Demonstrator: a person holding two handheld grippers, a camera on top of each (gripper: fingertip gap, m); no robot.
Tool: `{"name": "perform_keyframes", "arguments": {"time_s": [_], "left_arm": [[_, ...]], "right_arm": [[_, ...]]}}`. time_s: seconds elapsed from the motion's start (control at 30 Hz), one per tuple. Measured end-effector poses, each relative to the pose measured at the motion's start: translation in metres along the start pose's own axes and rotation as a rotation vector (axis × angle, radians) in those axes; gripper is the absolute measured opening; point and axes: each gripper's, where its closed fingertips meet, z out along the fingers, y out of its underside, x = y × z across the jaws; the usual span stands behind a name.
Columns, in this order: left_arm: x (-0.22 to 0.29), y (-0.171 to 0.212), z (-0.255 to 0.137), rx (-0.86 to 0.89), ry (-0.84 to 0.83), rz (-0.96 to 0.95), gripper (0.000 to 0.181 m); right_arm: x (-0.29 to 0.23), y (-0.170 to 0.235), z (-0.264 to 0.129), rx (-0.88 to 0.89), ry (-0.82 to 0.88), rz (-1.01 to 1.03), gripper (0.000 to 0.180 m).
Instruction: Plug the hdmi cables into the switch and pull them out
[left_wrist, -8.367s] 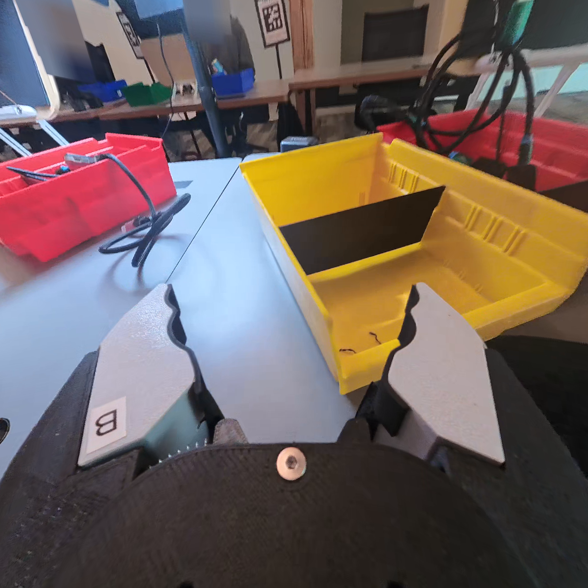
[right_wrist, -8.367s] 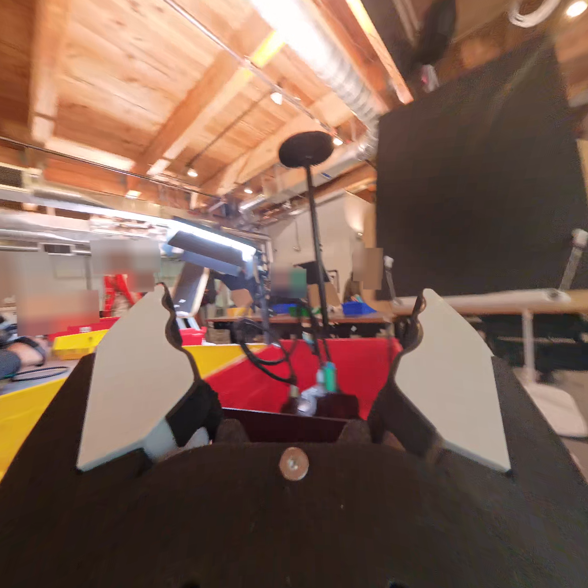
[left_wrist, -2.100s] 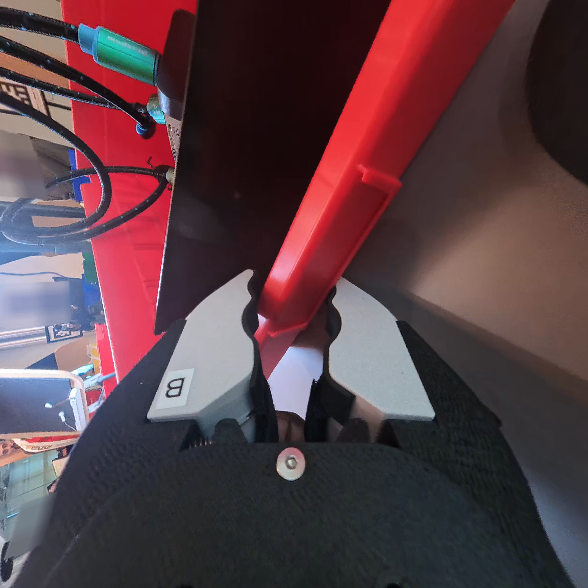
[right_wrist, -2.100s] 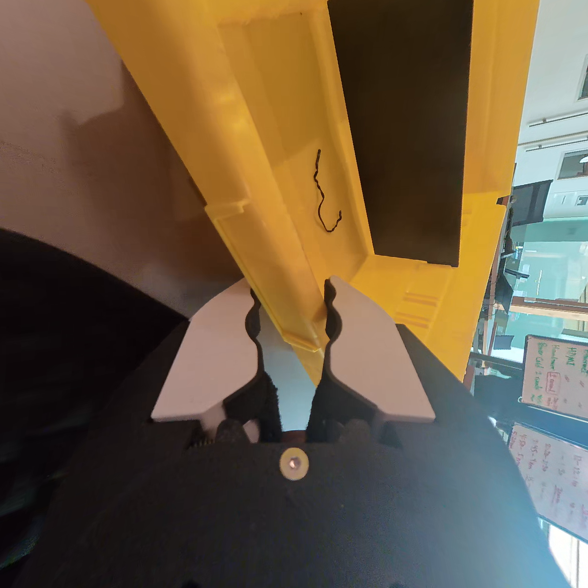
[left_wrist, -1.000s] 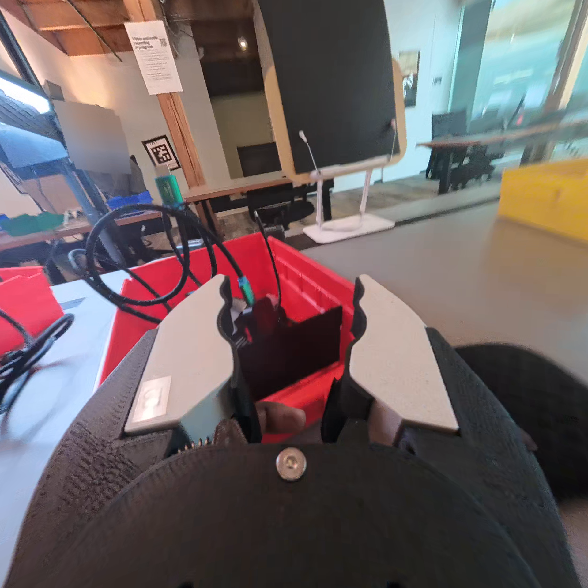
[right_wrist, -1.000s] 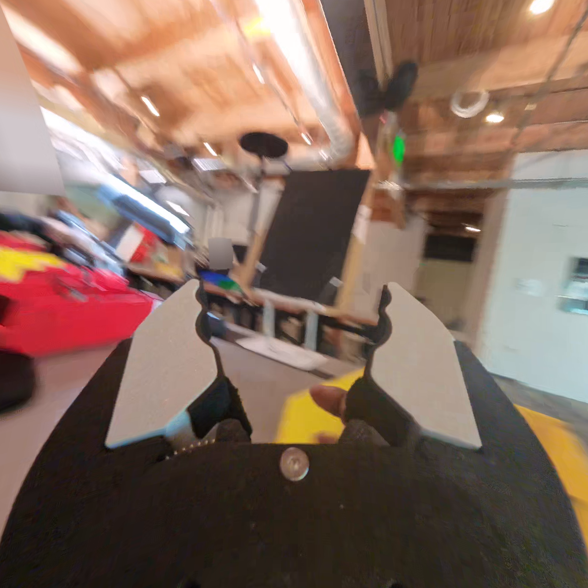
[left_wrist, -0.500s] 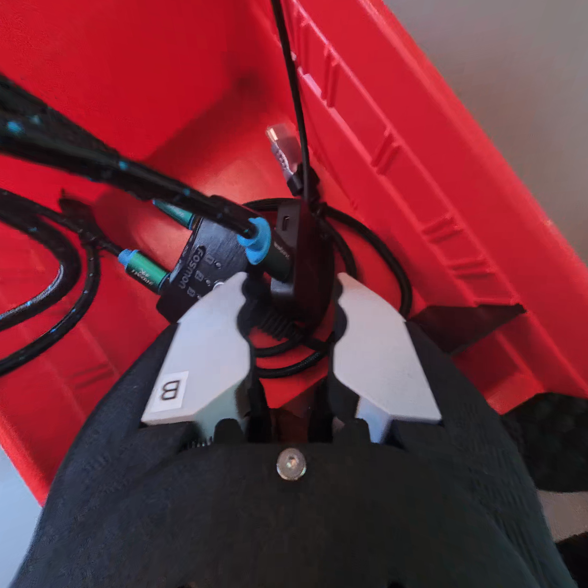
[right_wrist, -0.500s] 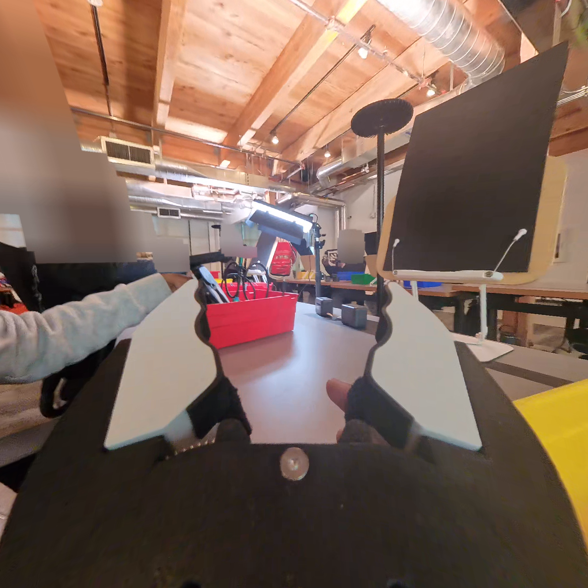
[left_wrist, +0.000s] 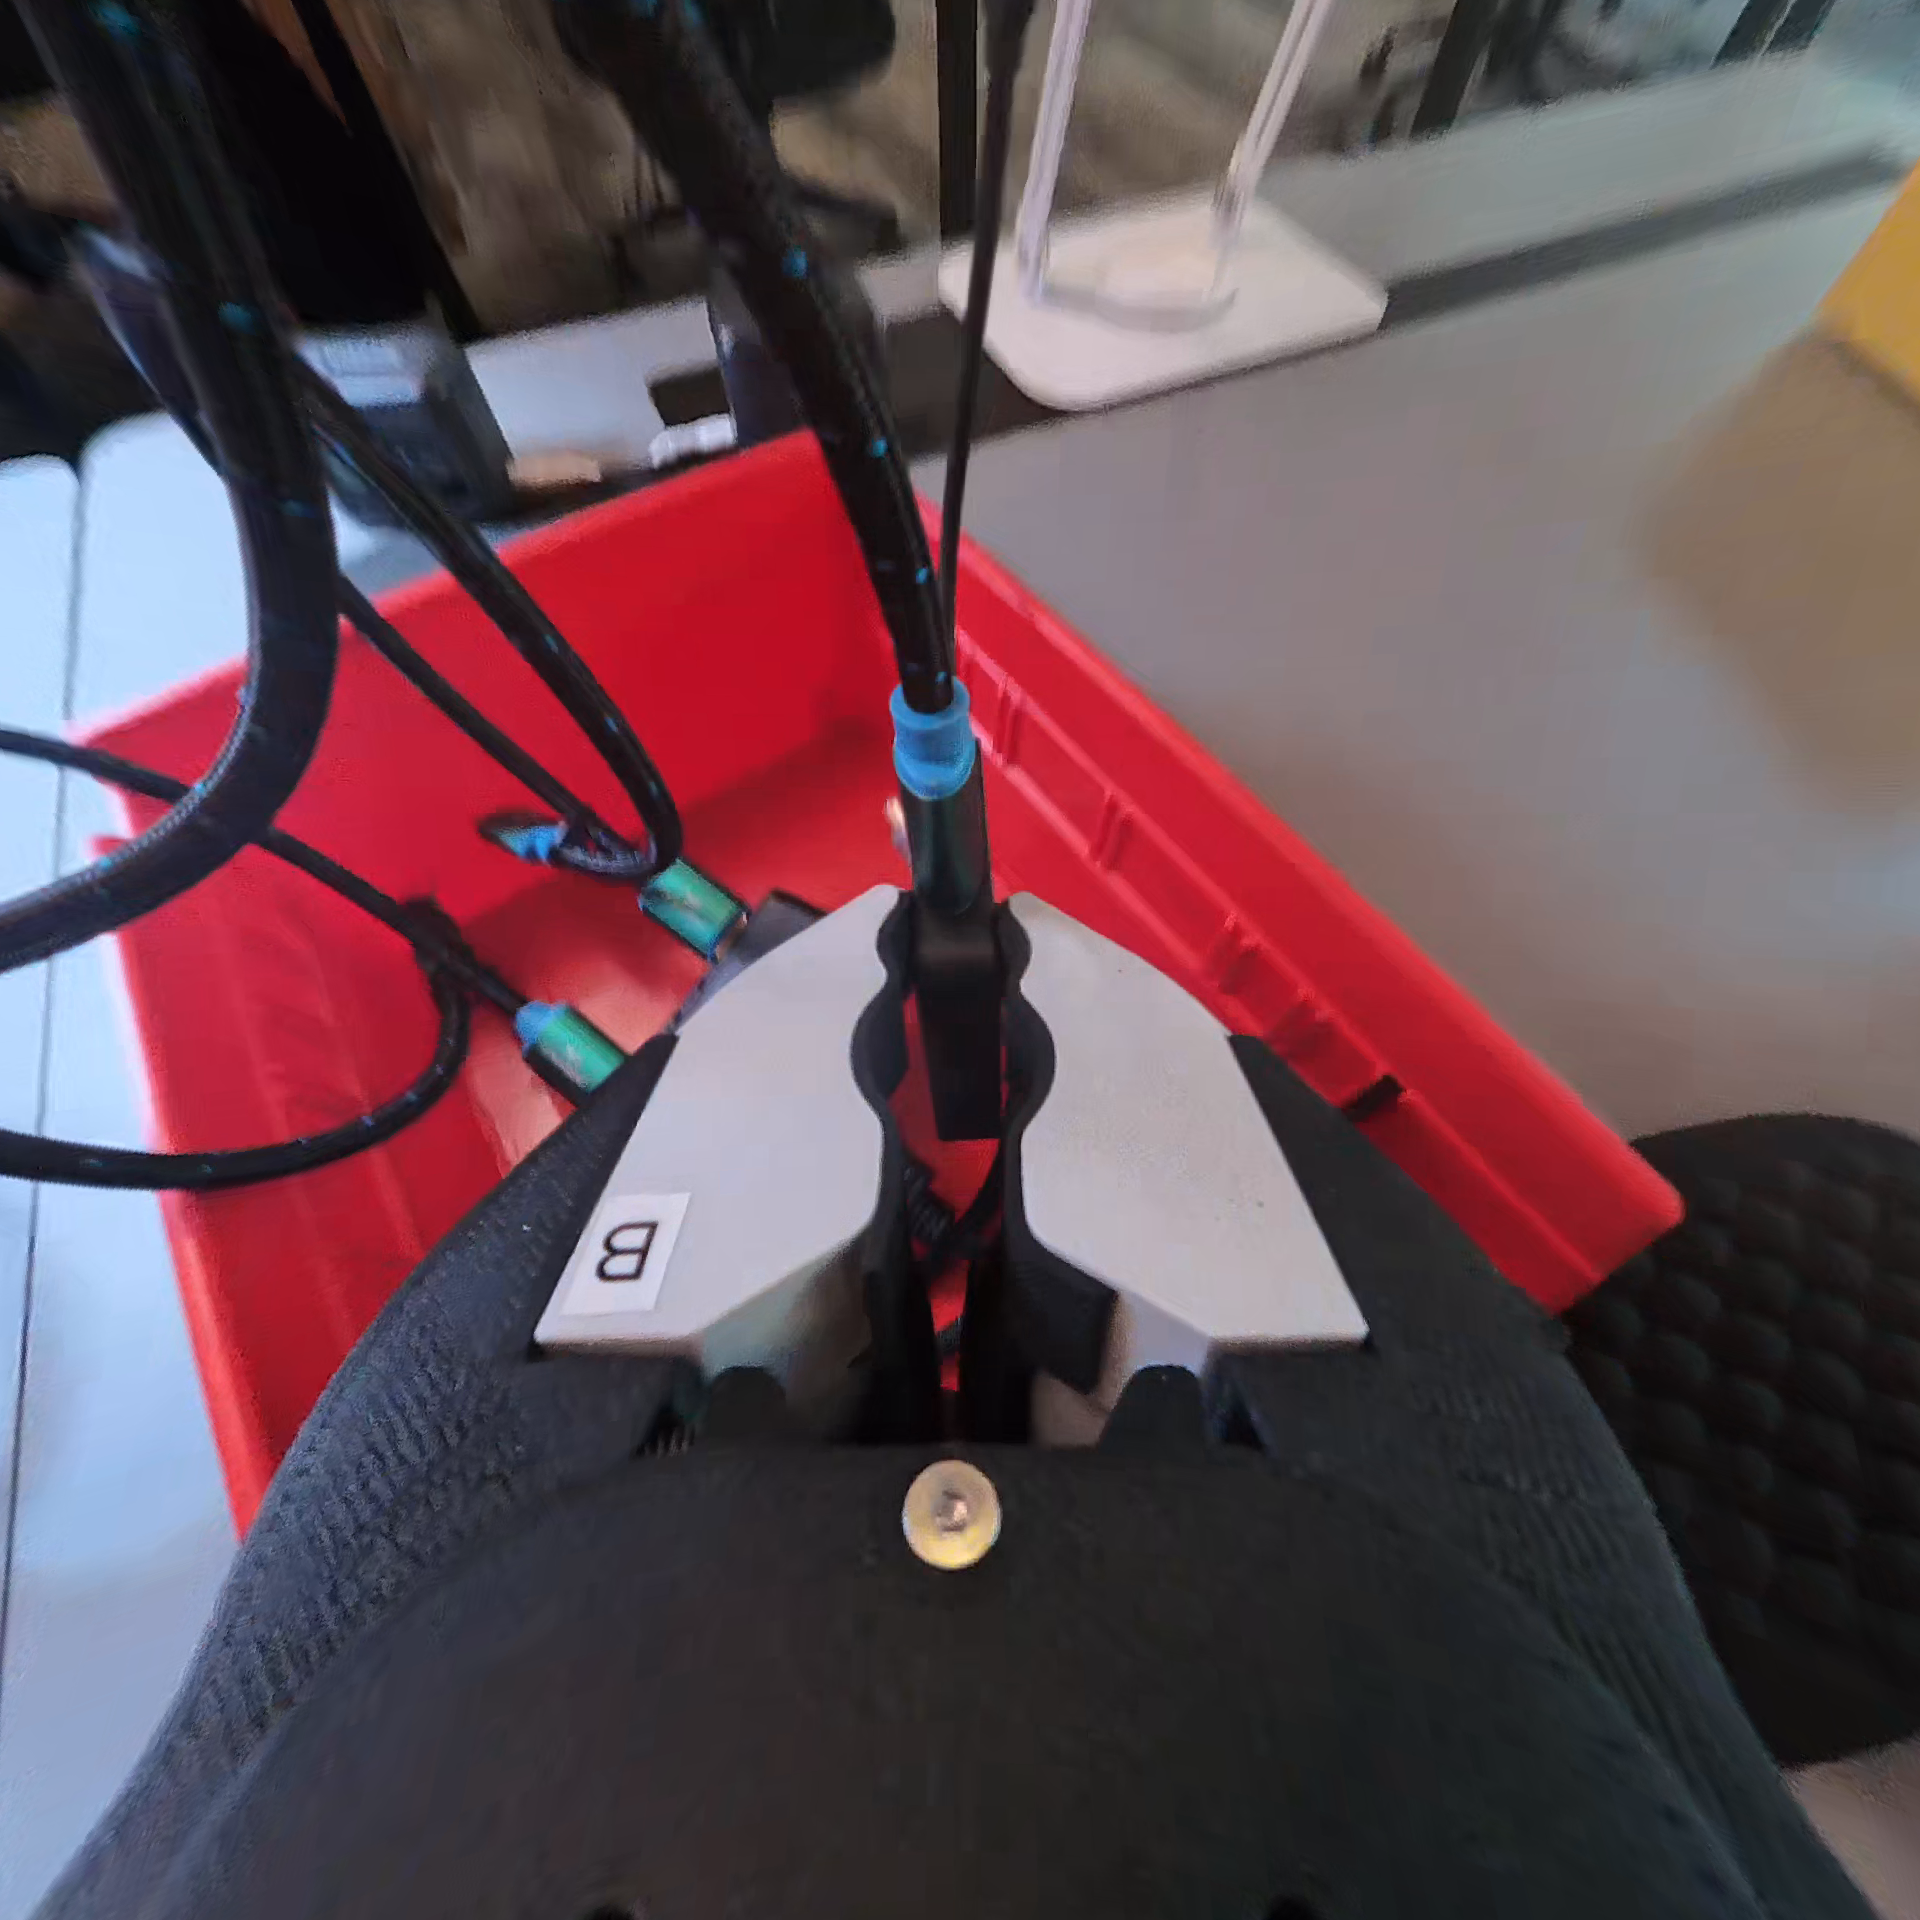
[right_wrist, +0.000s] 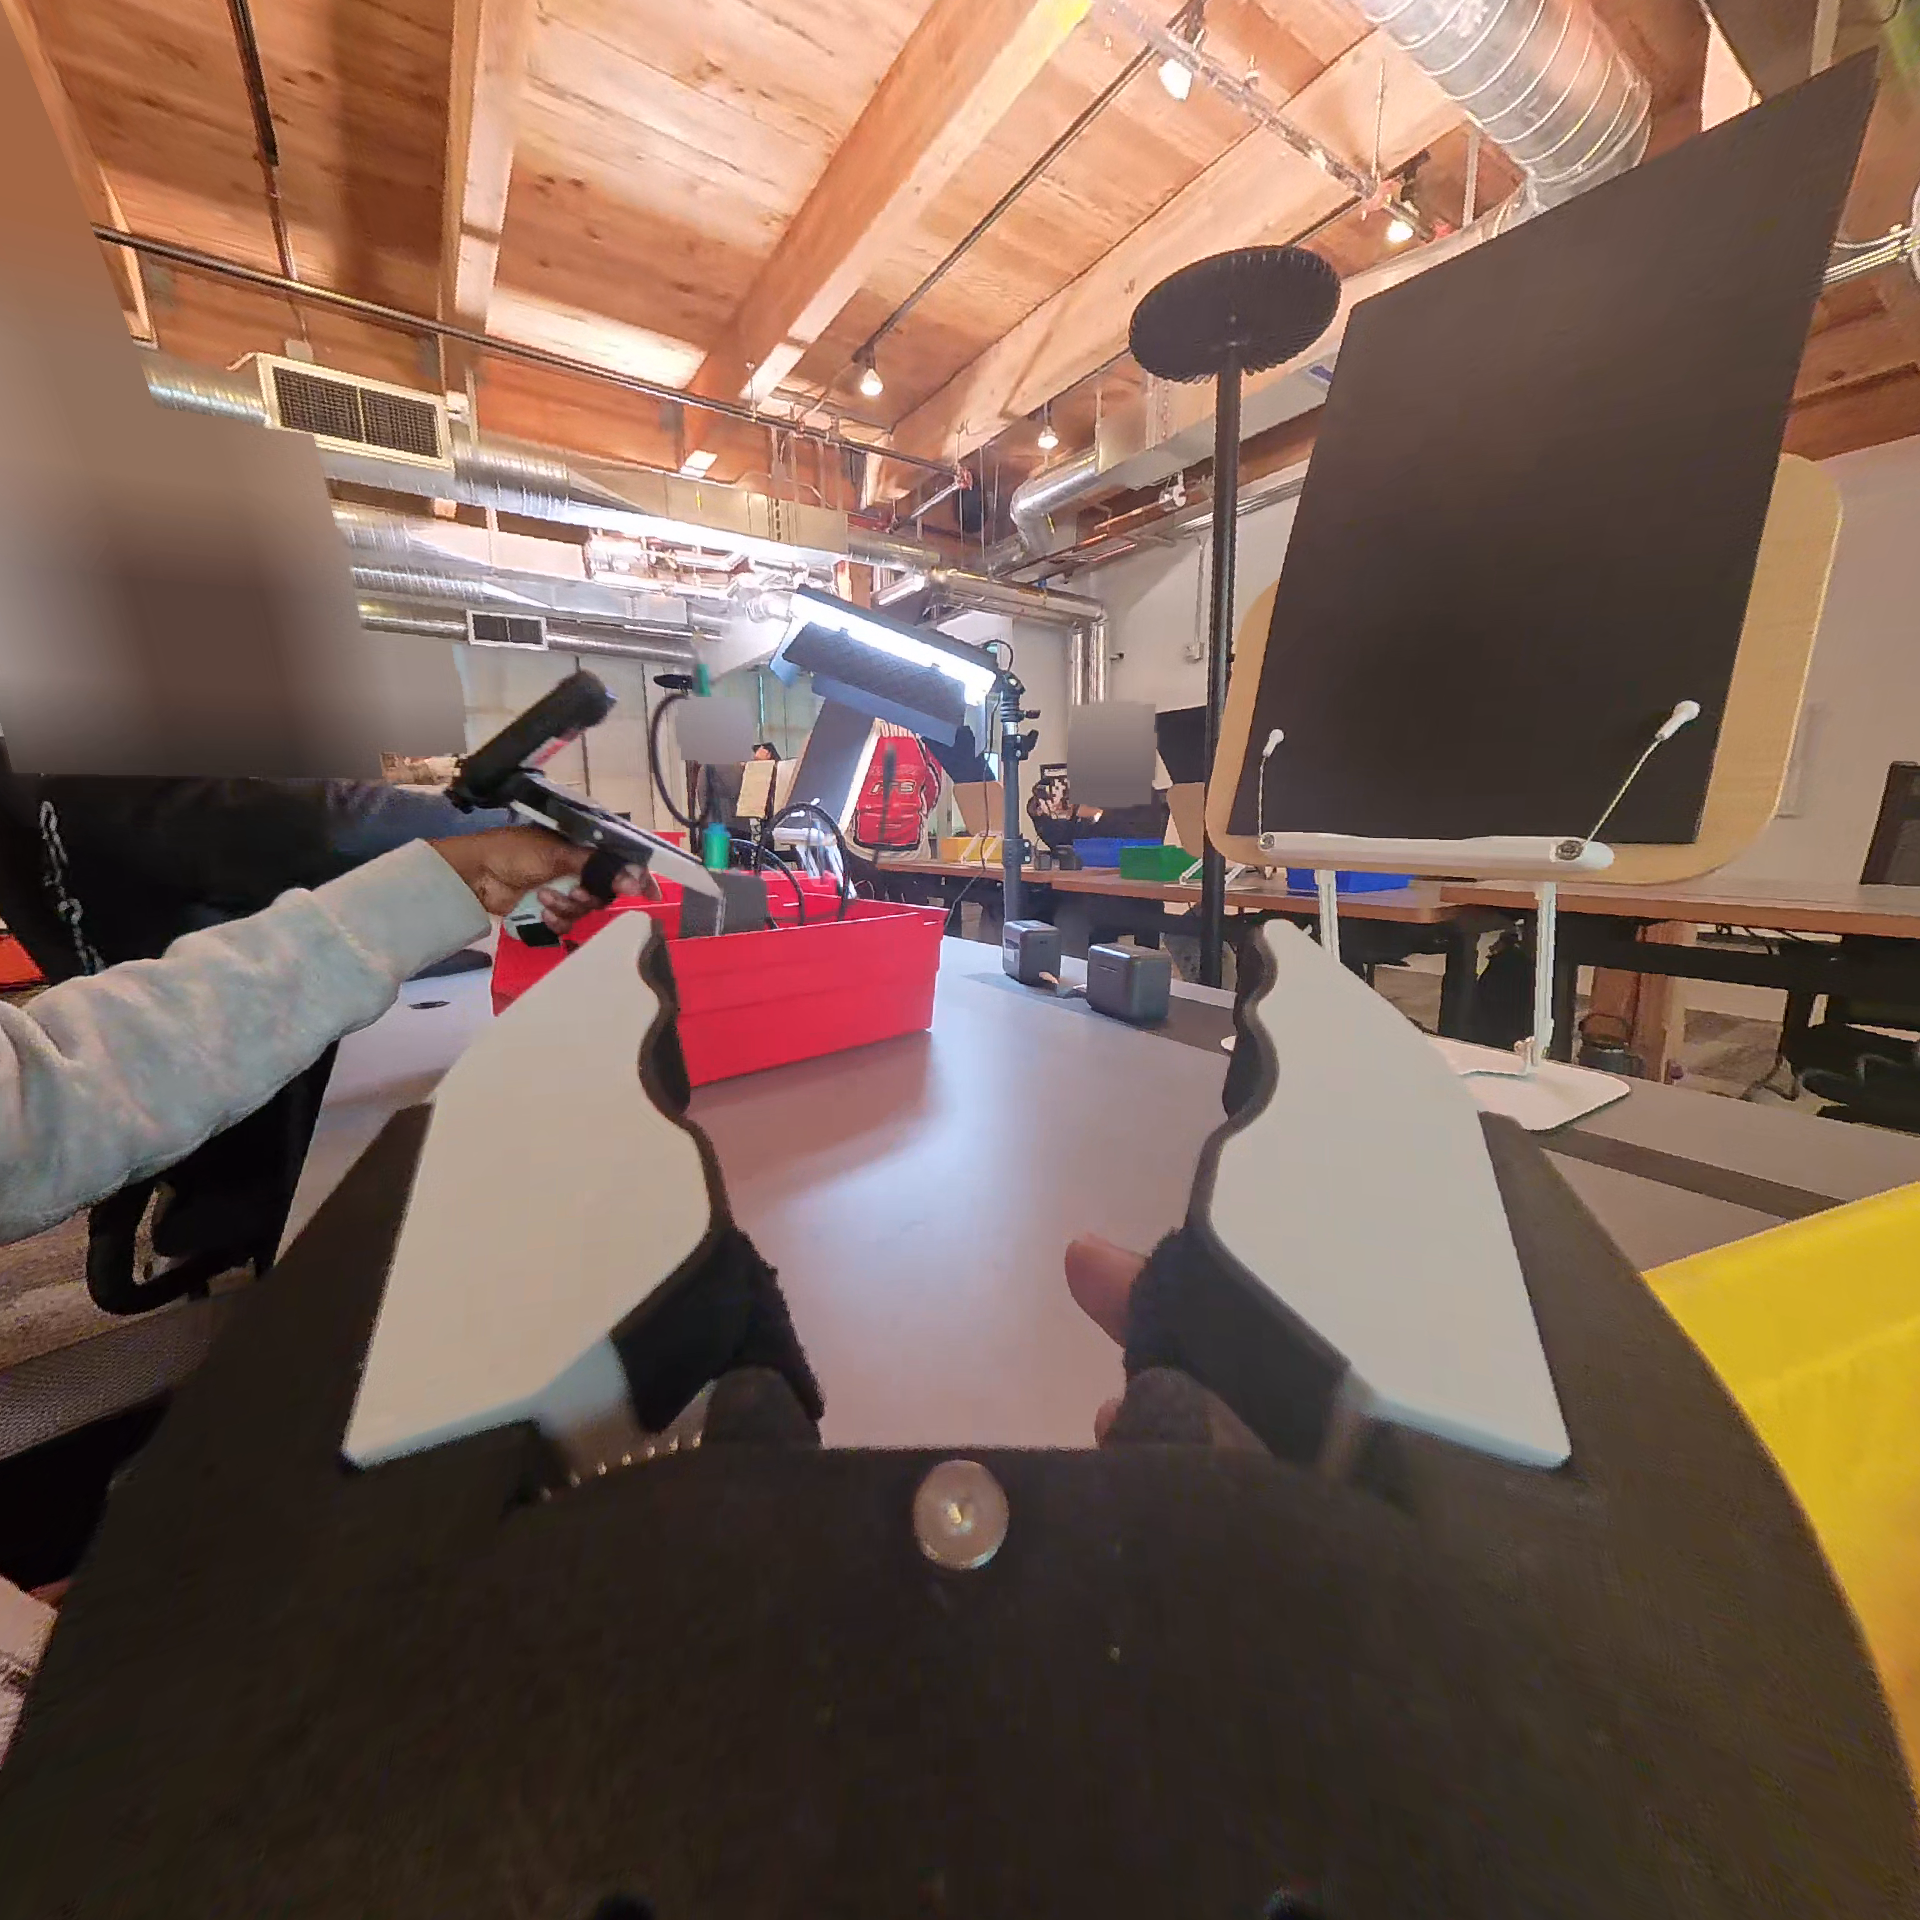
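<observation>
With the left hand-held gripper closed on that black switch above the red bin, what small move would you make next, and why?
Probably lift the switch clear and set it on the table. The left hand-held gripper pinches it over the red bin, cables attached, while the right hand-held gripper waits open.

Grey scalloped fingers (left_wrist: 769, 1101), black textured tool (left_wrist: 951, 925) housing, silver screw (left_wrist: 951, 1525)

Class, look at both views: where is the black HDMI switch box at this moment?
In the left wrist view, the black HDMI switch box is clamped between the left tongs, above the red plastic bin, a black braided cable rising from it.
</observation>
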Motion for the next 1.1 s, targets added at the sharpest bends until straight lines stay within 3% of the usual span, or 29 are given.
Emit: {"name": "perform_keyframes", "arguments": {"time_s": [0.03,0.3,0.53,0.67,0.87,1.1], "left_arm": [[0.001,-0.01,-0.006,0.062,0.005,0.011,0.014],[0.013,-0.08,-0.065,0.419,-0.155,0.125,0.013],[0.09,-0.111,-0.096,0.596,-0.263,0.307,0.013],[0.148,-0.098,-0.077,0.585,-0.253,0.39,0.013],[0.22,-0.062,-0.013,0.517,-0.075,0.38,0.013],[0.238,-0.033,0.035,0.453,-0.023,0.3,0.013]], "right_arm": [[0.001,0.0,0.0,-0.001,0.004,0.002,0.102],[0.008,0.008,0.001,-0.045,0.053,-0.033,0.097],[0.017,0.019,0.002,-0.103,0.11,-0.022,0.086],[0.018,0.032,0.003,-0.184,0.123,-0.081,0.075],[-0.004,0.058,0.013,-0.37,0.036,-0.163,0.055],[-0.079,0.055,0.082,-0.336,-0.17,-0.235,0.048]]}}
